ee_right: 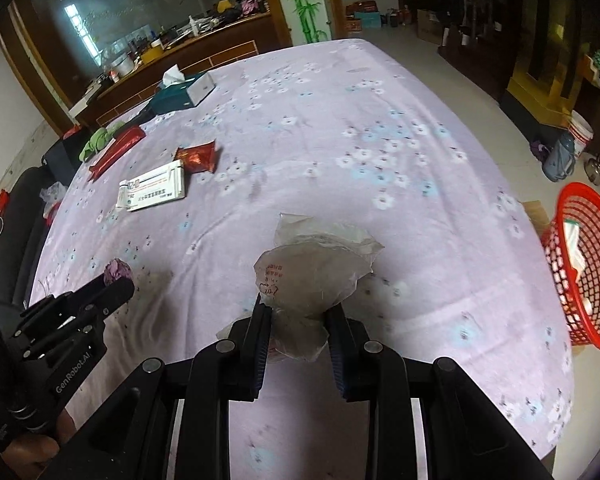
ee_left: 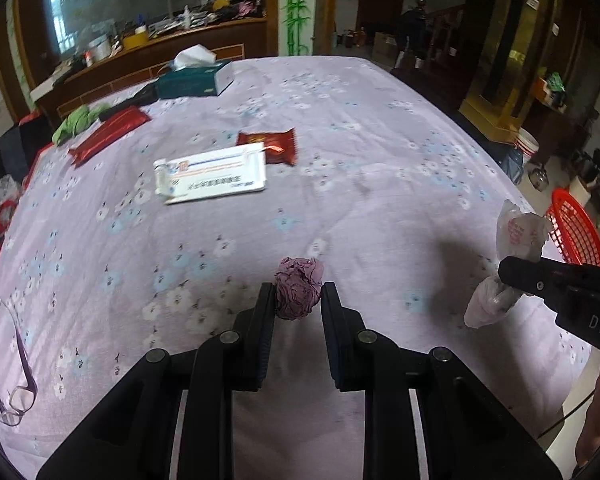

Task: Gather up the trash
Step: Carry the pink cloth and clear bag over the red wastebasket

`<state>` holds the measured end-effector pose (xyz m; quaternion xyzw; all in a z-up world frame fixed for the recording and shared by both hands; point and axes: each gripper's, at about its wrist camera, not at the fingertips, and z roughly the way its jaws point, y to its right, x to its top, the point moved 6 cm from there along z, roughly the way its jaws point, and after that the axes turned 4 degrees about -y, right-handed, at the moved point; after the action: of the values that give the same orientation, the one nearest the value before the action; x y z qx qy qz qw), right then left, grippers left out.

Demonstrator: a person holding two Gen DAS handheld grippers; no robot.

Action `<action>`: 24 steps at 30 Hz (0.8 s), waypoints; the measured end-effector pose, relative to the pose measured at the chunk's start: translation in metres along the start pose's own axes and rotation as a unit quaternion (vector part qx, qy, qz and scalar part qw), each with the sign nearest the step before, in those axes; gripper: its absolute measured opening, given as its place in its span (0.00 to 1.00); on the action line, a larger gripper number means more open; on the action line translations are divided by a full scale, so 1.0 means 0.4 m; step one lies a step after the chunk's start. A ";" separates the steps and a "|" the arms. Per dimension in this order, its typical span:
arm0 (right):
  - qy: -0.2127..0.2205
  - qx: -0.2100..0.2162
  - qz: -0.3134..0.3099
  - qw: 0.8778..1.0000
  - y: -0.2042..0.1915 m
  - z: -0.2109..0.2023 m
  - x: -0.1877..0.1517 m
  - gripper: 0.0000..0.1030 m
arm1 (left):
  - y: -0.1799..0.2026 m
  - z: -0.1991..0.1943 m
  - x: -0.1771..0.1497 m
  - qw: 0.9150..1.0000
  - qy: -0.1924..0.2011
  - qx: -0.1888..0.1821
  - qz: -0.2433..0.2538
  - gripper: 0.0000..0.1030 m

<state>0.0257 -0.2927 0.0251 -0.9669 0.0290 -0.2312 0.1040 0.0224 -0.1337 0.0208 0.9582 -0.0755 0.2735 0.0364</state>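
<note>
— Floral lilac cloth [ee_left: 380, 152] covered the table, correct? What was the left gripper [ee_left: 298, 300] doing?

— Its fingers were clamped on a crumpled purple paper ball [ee_left: 299, 294], right at the tips.

— And the right gripper [ee_right: 299, 312]?

— Closed on a clear plastic bag [ee_right: 312, 276] (red print on it), which bulged above its fingers. A red basket [ee_right: 588, 264] stood well off to its right, beyond the table edge.
</note>
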 end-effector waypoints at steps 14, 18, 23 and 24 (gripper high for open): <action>0.029 -0.003 0.047 0.998 0.173 -0.117 -0.037 0.28 | 0.204 -0.044 0.007 0.998 0.009 -0.018 0.055 0.21; 0.036 -0.008 0.068 0.997 0.235 -0.145 -0.050 0.28 | 0.275 -0.049 0.013 0.997 0.011 -0.028 0.074 0.21; 0.044 -0.017 0.095 0.994 0.314 -0.181 -0.072 0.28 | 0.359 -0.055 0.021 0.994 0.016 -0.041 0.100 0.21; 0.047 -0.018 0.100 0.994 0.329 -0.188 -0.074 0.28 | 0.377 -0.055 0.023 0.993 0.016 -0.044 0.105 0.21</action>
<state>-0.0359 -0.4321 0.0495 -0.9491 0.1344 -0.2640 0.1073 -0.0062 -0.2810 0.0487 0.9379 -0.1871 0.2877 0.0511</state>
